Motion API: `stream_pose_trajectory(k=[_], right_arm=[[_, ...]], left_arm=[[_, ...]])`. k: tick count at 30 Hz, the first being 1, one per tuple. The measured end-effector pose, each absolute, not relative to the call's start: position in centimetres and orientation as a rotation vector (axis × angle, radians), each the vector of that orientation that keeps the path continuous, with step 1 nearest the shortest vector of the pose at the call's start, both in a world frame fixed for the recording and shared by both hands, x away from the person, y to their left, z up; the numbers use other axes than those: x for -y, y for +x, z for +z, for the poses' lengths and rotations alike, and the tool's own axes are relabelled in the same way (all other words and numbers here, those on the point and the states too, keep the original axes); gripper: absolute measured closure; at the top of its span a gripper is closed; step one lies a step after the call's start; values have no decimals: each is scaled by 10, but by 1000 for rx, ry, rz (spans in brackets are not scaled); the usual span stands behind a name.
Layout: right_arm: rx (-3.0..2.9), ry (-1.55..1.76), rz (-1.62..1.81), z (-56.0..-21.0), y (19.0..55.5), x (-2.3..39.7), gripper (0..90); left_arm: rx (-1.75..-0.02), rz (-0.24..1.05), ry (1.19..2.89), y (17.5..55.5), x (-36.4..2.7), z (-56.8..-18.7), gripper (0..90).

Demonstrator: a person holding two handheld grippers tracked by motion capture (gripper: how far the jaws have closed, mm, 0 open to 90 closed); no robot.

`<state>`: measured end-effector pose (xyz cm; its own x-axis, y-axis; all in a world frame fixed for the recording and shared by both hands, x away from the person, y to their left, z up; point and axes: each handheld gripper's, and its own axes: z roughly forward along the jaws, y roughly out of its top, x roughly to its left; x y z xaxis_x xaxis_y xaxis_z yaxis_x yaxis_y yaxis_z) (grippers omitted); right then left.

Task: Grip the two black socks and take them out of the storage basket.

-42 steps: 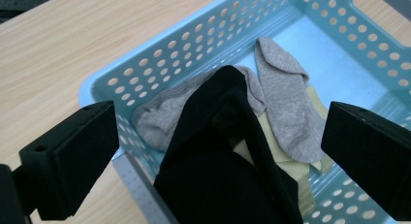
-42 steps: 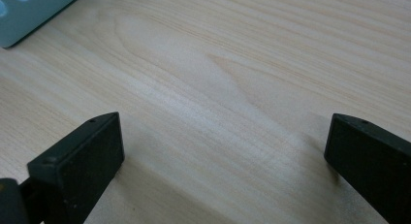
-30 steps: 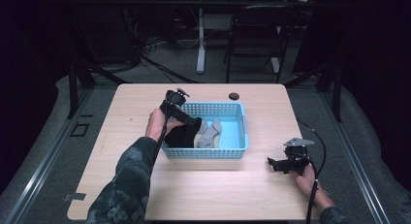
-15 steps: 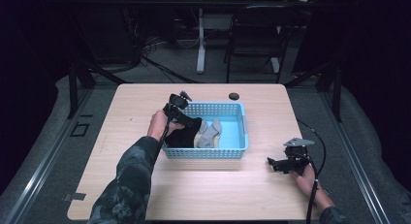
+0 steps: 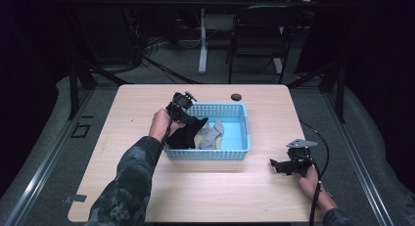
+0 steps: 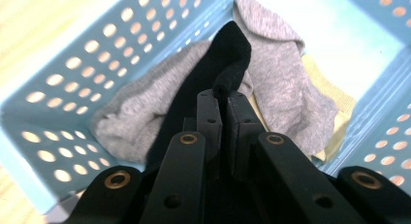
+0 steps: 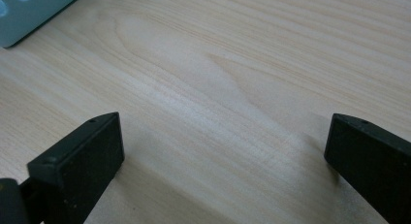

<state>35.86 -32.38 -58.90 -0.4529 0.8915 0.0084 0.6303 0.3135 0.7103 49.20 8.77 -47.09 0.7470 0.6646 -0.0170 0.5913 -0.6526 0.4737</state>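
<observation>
From above, the left gripper (image 5: 190, 119) reaches over the near-left corner of the blue basket (image 5: 243, 133), which sits mid-table on the pale wooden table (image 5: 147, 196). A black sock (image 5: 188, 133) hangs from it, draped down into the basket's left end beside some grey socks (image 5: 211, 134). The right gripper (image 5: 280, 166) lies well apart, low over the table's near-right part, a cable trailing back past the hand. A small dark round thing (image 5: 237, 96) sits behind the basket (too small to make out).

In the left gripper view the jaws have just been closing and now stand nearly together, pinching a fold of the black sock (image 6: 213, 73) between their pads. The sock is plain, matte black and limp, its toe end stretching away over the grey socks (image 6: 291, 83); a strip of yellowish cloth (image 6: 339, 112) peeks out beneath them against the perforated basket wall (image 6: 72, 78).

In the right gripper view the jaws stand wide apart with nothing between them, just bare wood grain (image 7: 218, 88); a corner of the basket (image 7: 29, 10) shows at the upper left.
</observation>
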Motion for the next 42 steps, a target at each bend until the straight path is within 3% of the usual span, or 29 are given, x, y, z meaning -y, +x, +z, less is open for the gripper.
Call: stream_pose_trajectory(k=[42], right_arm=[[-2197, 1354, 912, -589, 359, 324, 0]], left_arm=[[-881, 391, 2335, 475, -108, -366, 859]])
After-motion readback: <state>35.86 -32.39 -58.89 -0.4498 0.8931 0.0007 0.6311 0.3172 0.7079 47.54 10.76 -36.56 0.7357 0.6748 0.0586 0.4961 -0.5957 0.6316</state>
